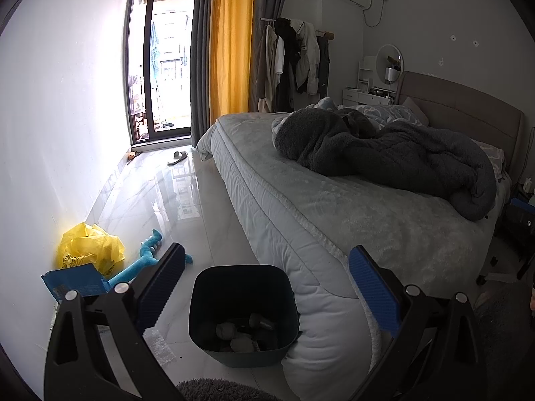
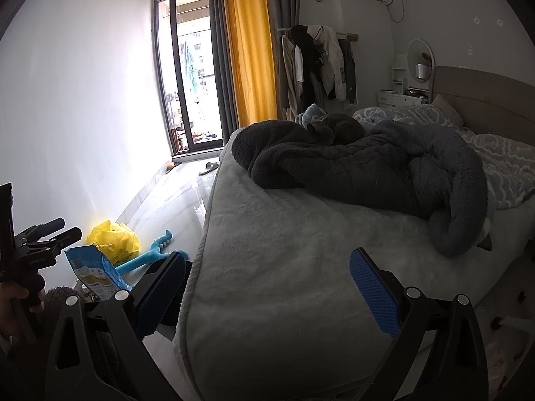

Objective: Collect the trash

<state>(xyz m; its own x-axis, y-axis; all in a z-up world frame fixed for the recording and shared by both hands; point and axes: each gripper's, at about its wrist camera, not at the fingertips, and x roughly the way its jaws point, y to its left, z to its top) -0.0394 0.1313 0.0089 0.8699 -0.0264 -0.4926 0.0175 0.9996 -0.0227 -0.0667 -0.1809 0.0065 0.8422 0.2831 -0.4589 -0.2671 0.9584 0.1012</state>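
Bin (image 1: 242, 314) sat near the bed (image 1: 334, 220), already holding some scraps. Both grippers (image 1: 264, 287) (image 2: 267, 290) were empty, jaws apart; yellow bag (image 1: 89, 247) and blue packet (image 1: 75, 282) were left by the wall.

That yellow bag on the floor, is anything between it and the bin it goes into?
Nothing large. From the yellow bag by the wall to the dark bin lies open floor, with only the blue plush toy and a blue packet lying close by. The left tool is open.
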